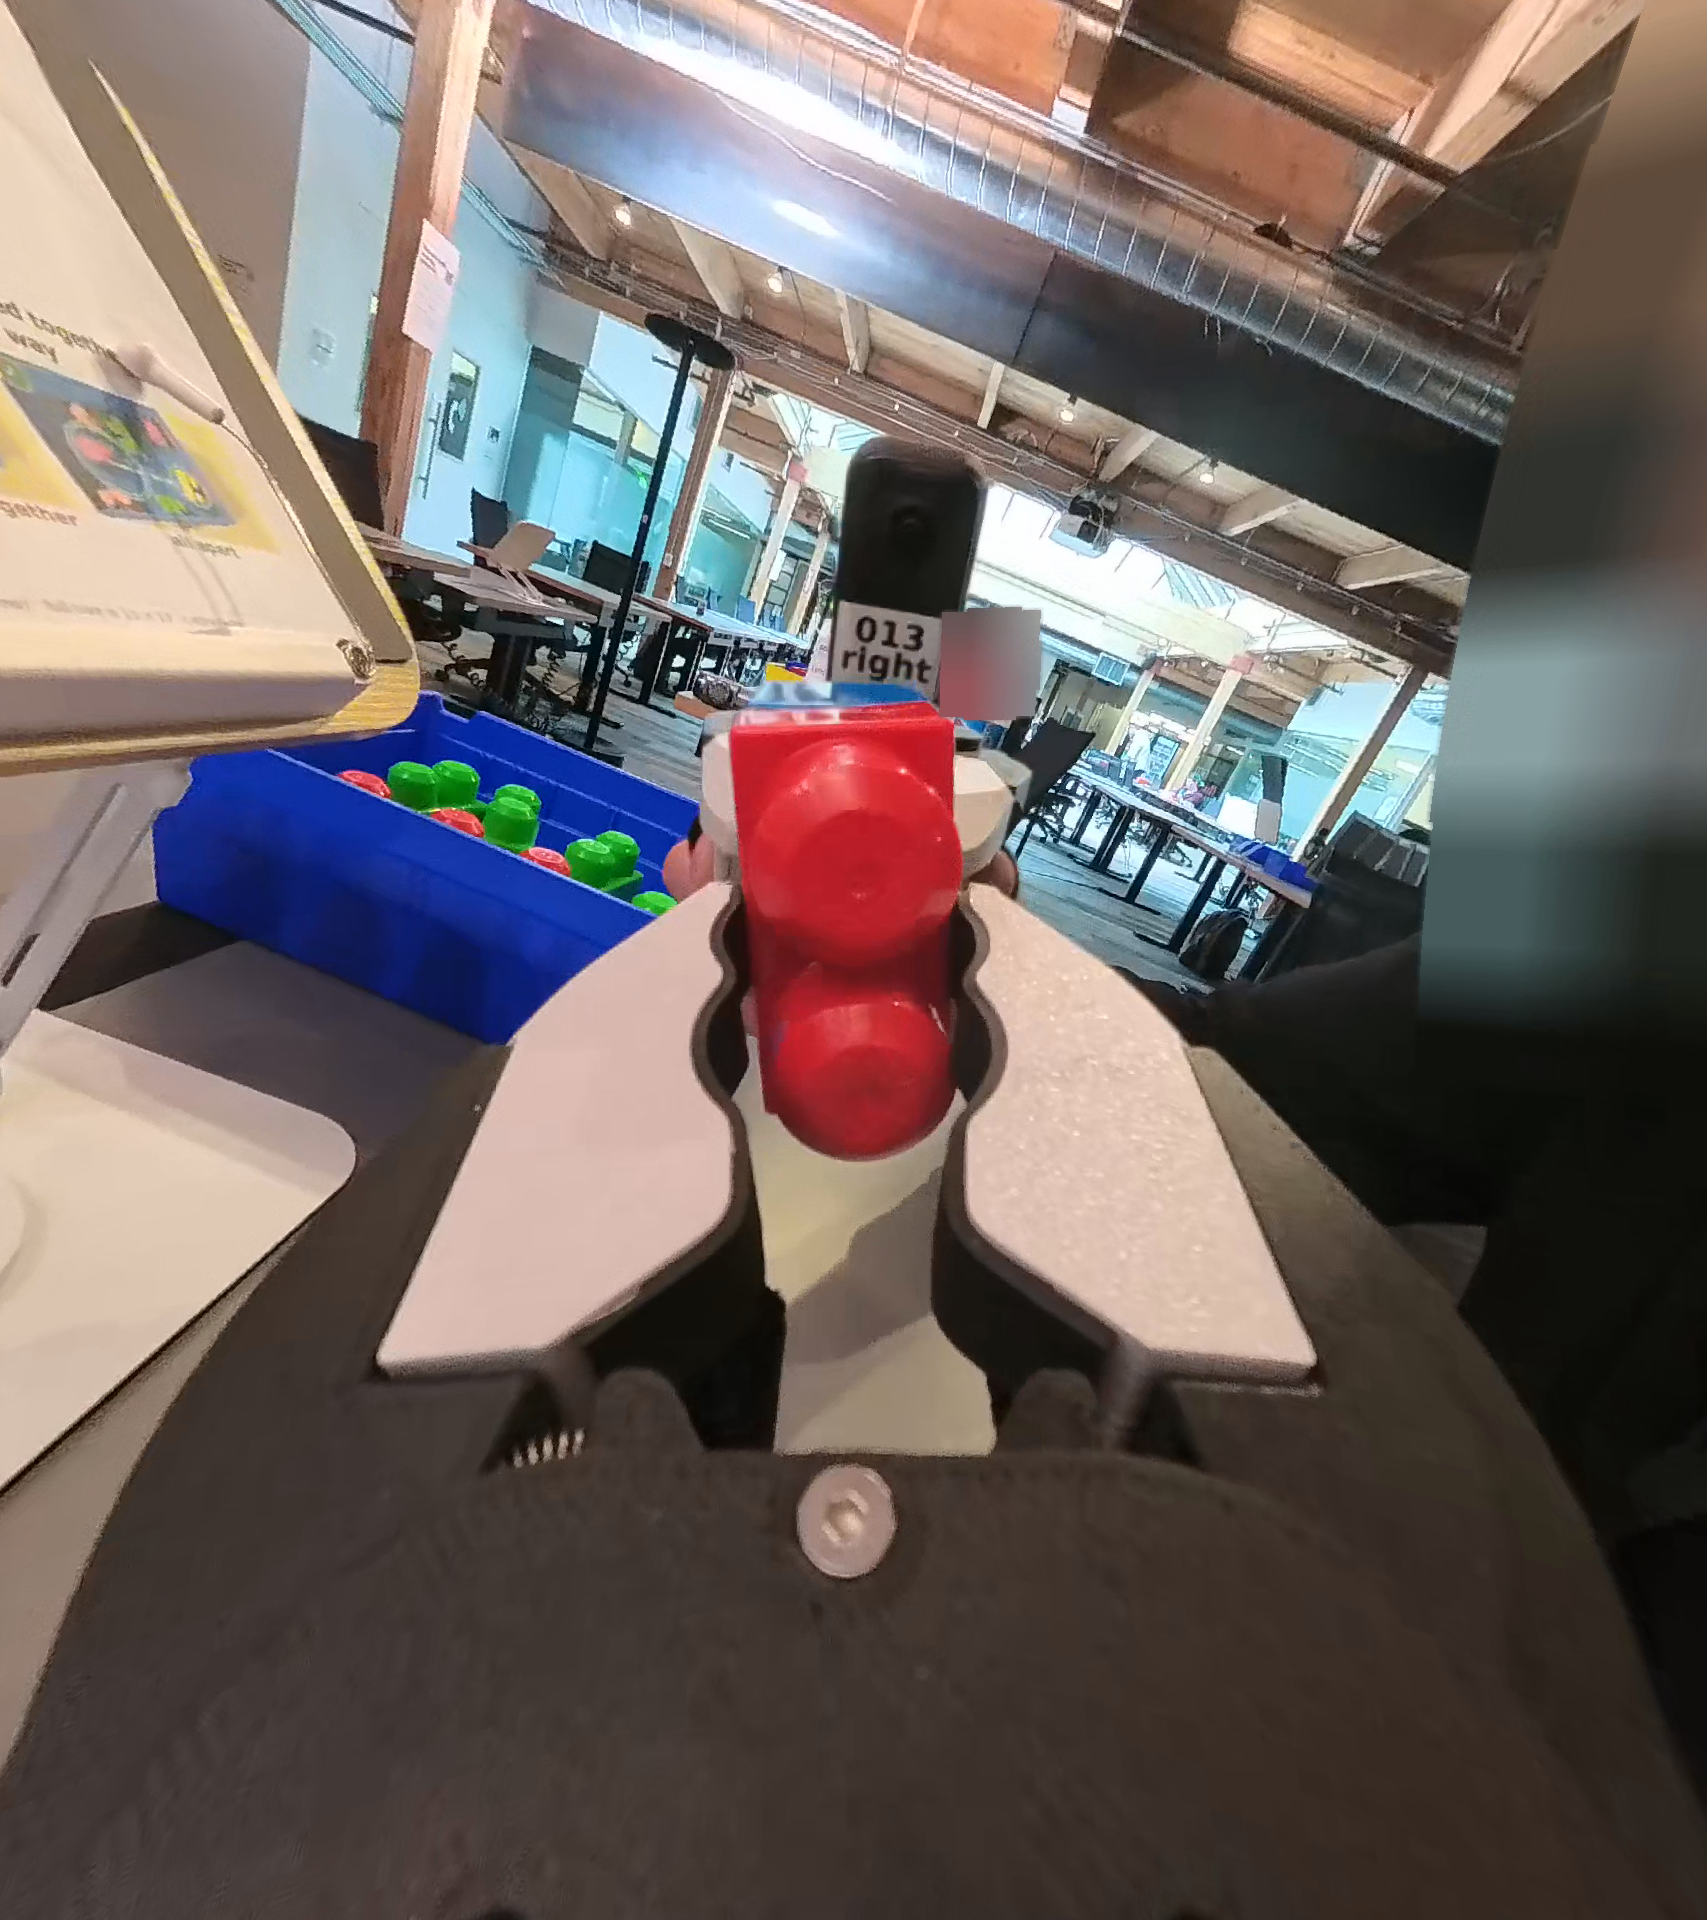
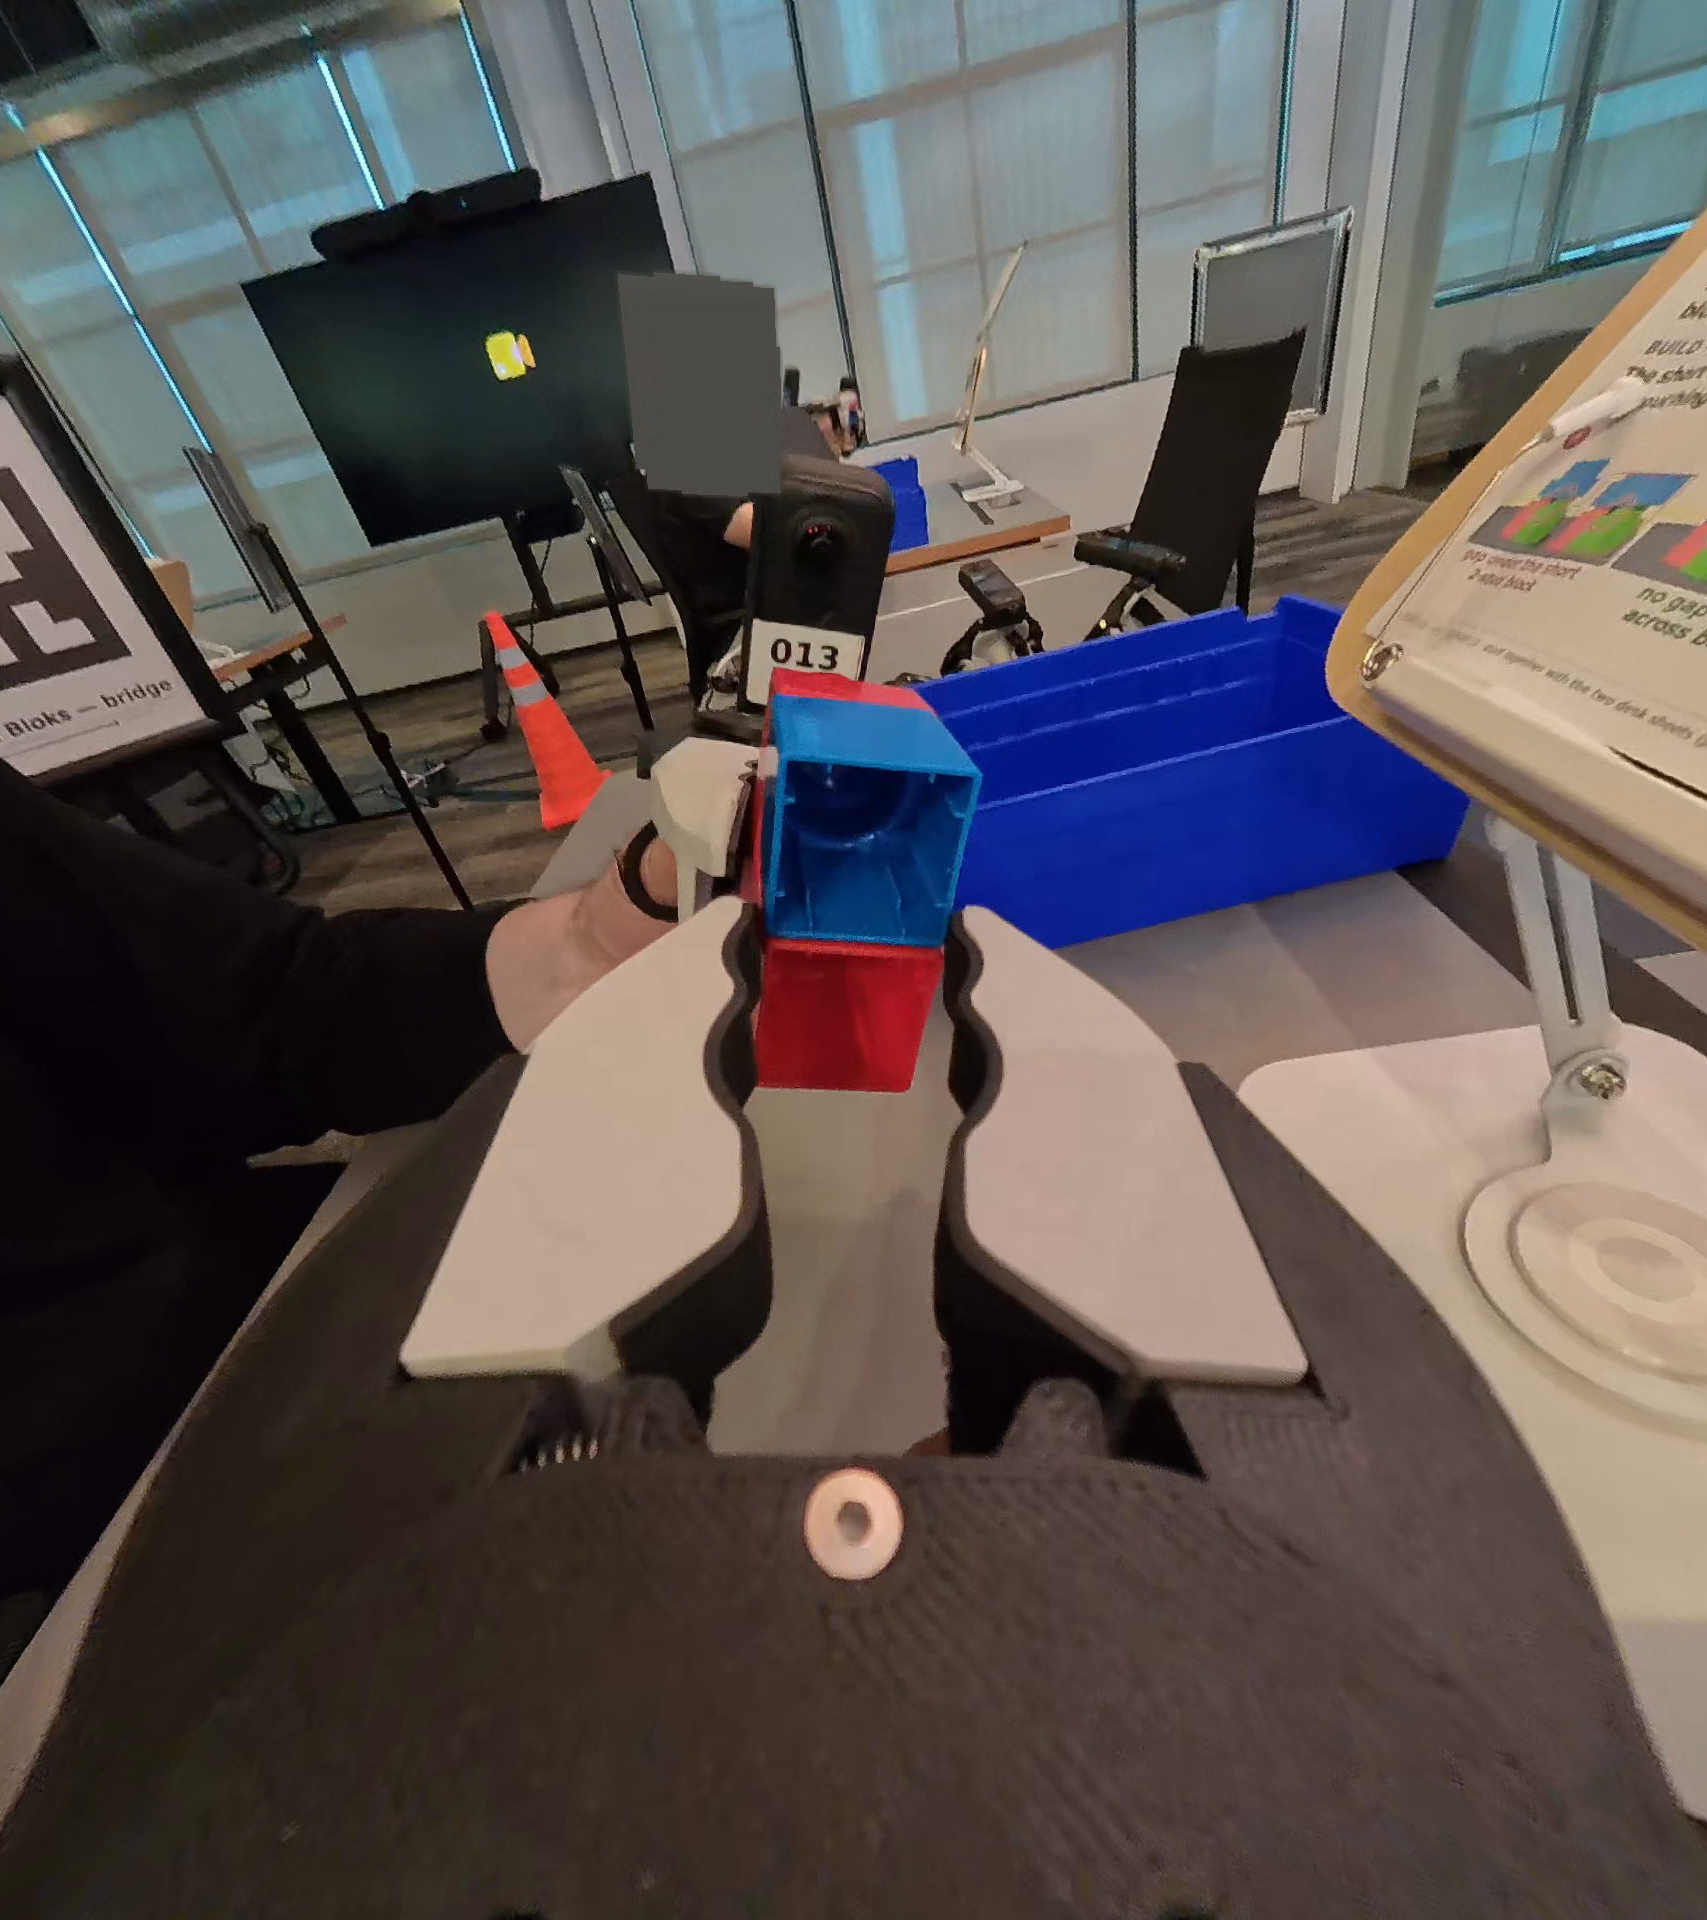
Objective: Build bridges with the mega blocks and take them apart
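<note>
Clearly both claws are clenched on one small assembly held in the air between them: the left claw [image 1: 849, 997] grips a red two-stud block [image 1: 854, 935] by its flat sides, studs facing its camera, while the right claw [image 2: 849, 1003] pinches a red block [image 2: 844, 1018] whose neighbour, a blue block [image 2: 864, 842], shows its hollow underside. These pieces look like light, rigid, smooth moulded plastic, so I judge they will not deform but could slip or twist if pulled off-axis; the flat side walls are the best hold, with studs and hollow left free. Separating them likely needs a straight pull or a slight rocking. Open air surrounds the assembly, yet a blue bin [image 1: 350, 883] of loose blocks sits close on the desk [image 2: 1296, 956], and a tilted instruction board [image 2: 1607, 468] on a white stand overhangs one side, limiting sideways swing
</note>
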Demonstrator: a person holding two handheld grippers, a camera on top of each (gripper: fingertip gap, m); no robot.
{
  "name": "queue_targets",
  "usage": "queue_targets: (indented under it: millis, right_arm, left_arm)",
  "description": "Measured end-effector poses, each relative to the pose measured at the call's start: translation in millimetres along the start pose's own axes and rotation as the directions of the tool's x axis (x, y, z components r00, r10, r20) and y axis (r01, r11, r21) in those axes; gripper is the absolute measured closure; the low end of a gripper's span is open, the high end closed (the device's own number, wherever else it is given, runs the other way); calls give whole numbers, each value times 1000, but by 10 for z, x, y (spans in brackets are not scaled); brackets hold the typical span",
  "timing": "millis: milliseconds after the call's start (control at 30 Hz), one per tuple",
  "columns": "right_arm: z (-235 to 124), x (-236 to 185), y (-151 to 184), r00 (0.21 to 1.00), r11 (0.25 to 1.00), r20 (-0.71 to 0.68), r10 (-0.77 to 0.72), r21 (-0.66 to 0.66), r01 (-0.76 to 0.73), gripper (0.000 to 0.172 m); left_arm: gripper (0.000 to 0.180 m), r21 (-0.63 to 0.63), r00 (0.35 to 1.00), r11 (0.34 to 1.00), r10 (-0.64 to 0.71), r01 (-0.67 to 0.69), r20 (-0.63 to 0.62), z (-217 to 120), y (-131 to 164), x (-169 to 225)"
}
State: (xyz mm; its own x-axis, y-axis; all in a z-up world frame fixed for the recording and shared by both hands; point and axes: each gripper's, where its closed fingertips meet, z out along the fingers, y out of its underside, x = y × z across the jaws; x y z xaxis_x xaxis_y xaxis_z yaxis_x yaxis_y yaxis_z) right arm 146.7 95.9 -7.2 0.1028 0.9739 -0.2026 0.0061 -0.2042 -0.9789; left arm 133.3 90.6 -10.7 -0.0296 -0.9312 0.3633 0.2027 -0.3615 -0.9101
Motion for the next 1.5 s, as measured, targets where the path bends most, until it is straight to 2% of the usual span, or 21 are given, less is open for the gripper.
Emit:
queue_targets:
  millis: [133, 433, 600, 767, 867, 967, 1033, 1233, 1400, 1500]
  right_arm:
    - [0, 10, 10, 1000, 1000, -15, -7, -4, 7, 138]
    - [20, 4, 10, 1000, 1000, -28, -14, -7, 13, 138]
    - [26, 1, 9, 998, 999, -48, -44, -25, 43, 130]
    - [-20, -36, -28, 981, 981, -76, -176, -97, 169, 116]
    - [-13, -92, 84, 968, 950, -40, -246, -211, 232, 120]
    - [18, -169, 295, 978, 928, 47, -204, -308, 208, 134]
    - [21, -169, 367, 984, 926, 66, -163, -335, 176, 135]
    - [33, -211, 215, 985, 954, 67, -161, -247, 173, 135]
    - [-18, -134, 53, 988, 979, 26, -152, -132, 155, 135]
    - [-20, -141, 103, 972, 954, 19, -235, -190, 234, 135]
  left_arm:
    - [145, 33, 1000, 999, -16, 16, -4, 7, 3, -15]
    - [145, -9, 1000, 1000, 12, -12, 15, -10, 2, -13]
    - [145, -118, 995, 990, 85, -80, 42, -26, 51, 3]
    - [144, -277, 988, 952, 147, -129, 45, -17, 213, 25]
    - [145, -388, 982, 908, 184, -157, 32, 7, 357, 60]
    - [145, -440, 981, 882, 194, -169, 11, 49, 468, 93]
    - [145, -455, 982, 876, 187, -163, 8, 35, 500, 80]
    - [144, -378, 984, 910, 178, -171, -15, 58, 365, 150]
    - [142, -212, 984, 961, 178, -176, -13, -43, 67, 149]
    - [144, -168, 972, 958, 237, -234, -1, -88, -43, 170]
